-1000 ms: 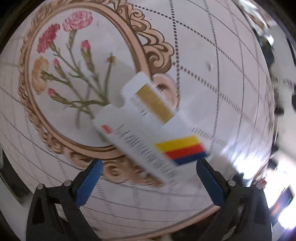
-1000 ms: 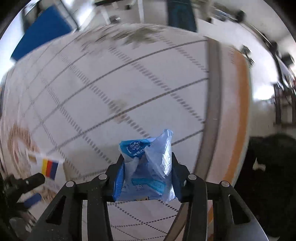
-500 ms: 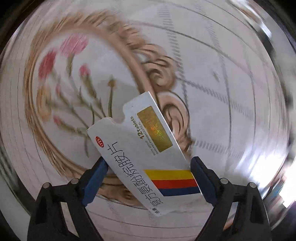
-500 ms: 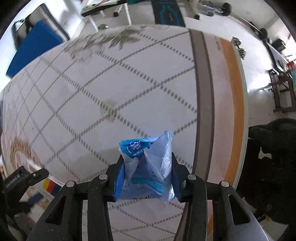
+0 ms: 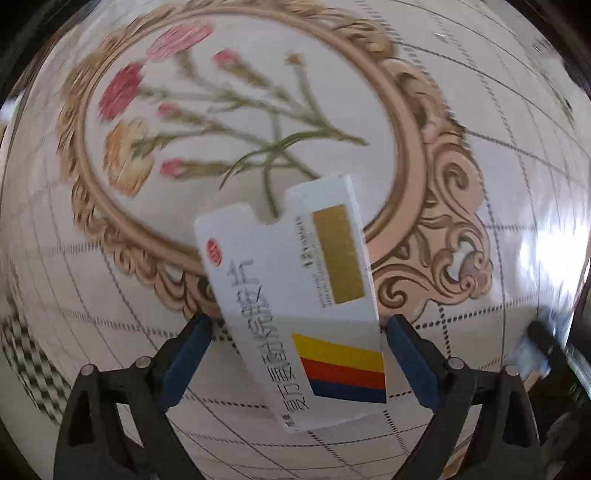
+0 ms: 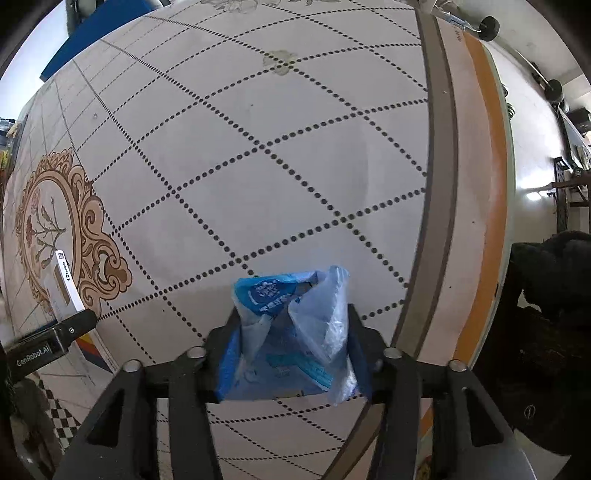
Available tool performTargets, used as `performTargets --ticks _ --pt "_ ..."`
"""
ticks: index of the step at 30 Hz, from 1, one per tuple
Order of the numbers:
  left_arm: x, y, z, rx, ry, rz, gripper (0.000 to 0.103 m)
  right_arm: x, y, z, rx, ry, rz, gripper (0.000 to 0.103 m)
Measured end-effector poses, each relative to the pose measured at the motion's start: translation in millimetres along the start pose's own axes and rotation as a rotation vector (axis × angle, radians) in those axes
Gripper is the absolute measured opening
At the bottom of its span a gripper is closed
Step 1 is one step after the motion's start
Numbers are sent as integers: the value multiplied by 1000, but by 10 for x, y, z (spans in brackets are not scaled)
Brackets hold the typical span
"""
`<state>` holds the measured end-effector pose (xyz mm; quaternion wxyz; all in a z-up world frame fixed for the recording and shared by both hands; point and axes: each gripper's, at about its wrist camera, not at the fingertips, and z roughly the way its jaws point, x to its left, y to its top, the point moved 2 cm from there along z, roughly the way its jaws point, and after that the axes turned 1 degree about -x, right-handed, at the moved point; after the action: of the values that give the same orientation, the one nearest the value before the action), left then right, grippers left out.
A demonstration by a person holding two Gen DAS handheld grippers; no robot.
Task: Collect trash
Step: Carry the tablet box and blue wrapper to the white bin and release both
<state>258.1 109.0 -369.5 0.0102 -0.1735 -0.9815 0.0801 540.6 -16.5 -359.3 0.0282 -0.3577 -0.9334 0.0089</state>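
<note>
A white medicine box with a gold patch and yellow, red and blue stripes sits between the blue pads of my left gripper. The pads touch its sides and it is lifted above the flower-patterned floor tile. The box also shows at the left of the right wrist view, held by the left gripper. My right gripper is shut on a crumpled blue and clear plastic wrapper, held above the floor.
The floor is white tile with dotted diagonal lines, with grey and orange border bands on the right. A dark mass lies beyond the border at the right. Dumbbells lie far off.
The left gripper has closed on the medicine box and lifted it, turning left over the flower medallion. The right gripper has risen and swung, still holding the wrapper.
</note>
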Motion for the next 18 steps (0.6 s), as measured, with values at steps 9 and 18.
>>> performTargets --ticks 9,18 --pt "210 -355 -67 -93 -17 -71 71 212 -225 47 -82 -47 -45 45" --pt "-37 -753 -392 -190 -10 89 71 334 -670 -47 -128 44 -16 34"
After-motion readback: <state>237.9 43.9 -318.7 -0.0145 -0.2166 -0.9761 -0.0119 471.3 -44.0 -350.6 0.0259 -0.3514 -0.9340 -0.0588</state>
